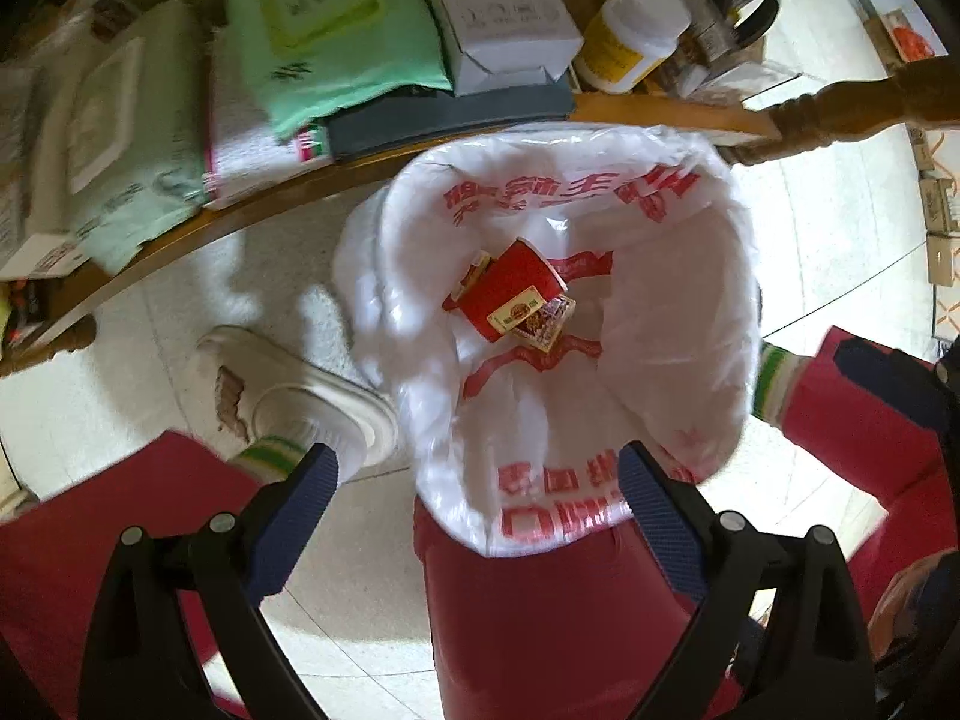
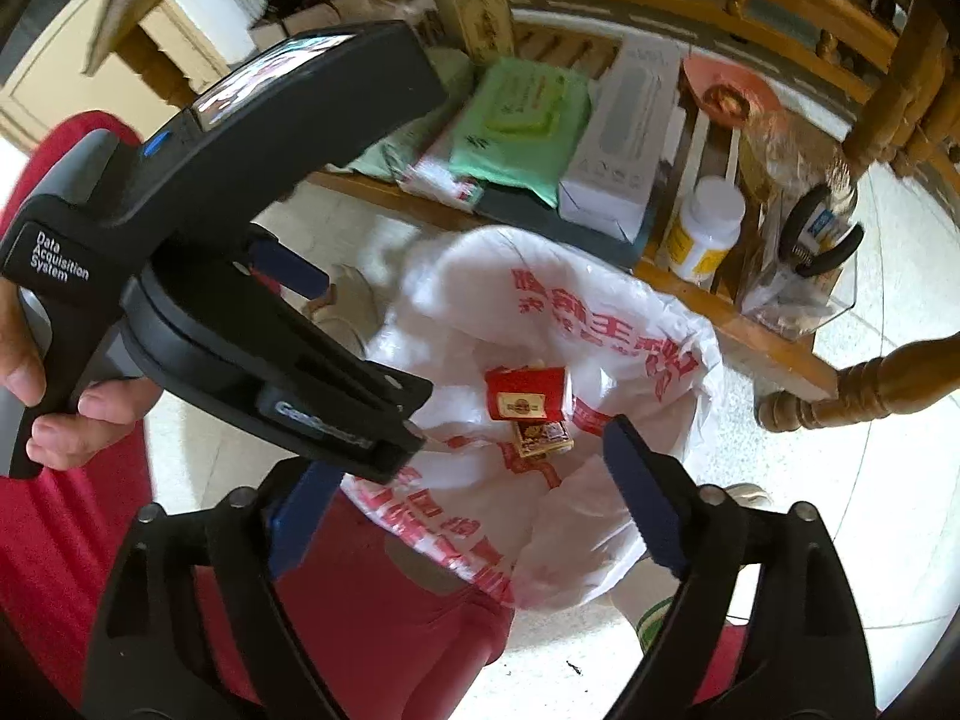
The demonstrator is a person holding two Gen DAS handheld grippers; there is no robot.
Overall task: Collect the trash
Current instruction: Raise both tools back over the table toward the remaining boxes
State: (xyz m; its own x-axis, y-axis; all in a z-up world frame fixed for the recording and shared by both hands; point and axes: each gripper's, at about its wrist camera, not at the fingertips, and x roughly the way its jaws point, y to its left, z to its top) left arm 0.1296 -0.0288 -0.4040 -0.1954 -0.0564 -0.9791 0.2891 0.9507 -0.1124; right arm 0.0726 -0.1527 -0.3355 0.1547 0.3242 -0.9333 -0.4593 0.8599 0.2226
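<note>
A red trash bin (image 1: pixel 540 612) lined with a white plastic bag with red print (image 1: pixel 672 312) stands on the floor. Inside lie a red cigarette pack (image 1: pixel 510 294) and a smaller patterned pack (image 1: pixel 543 321); both also show in the right wrist view, the red pack (image 2: pixel 527 393) above the patterned one (image 2: pixel 542 439). My left gripper (image 1: pixel 474 480) is open and empty above the bin's near rim. My right gripper (image 2: pixel 474 468) is open and empty over the bag (image 2: pixel 600 312). The left gripper's body (image 2: pixel 252 276) crosses the right wrist view.
A low wooden shelf (image 1: pixel 300 186) behind the bin holds green wipes packs (image 1: pixel 324 24), a white box (image 1: pixel 498 6), a yellow pill bottle (image 1: pixel 636 30) and a hand grip exerciser (image 2: pixel 822 228). The person's red trousers and white shoe (image 1: pixel 288 390) flank the bin. A wooden leg (image 2: pixel 858 384) lies right.
</note>
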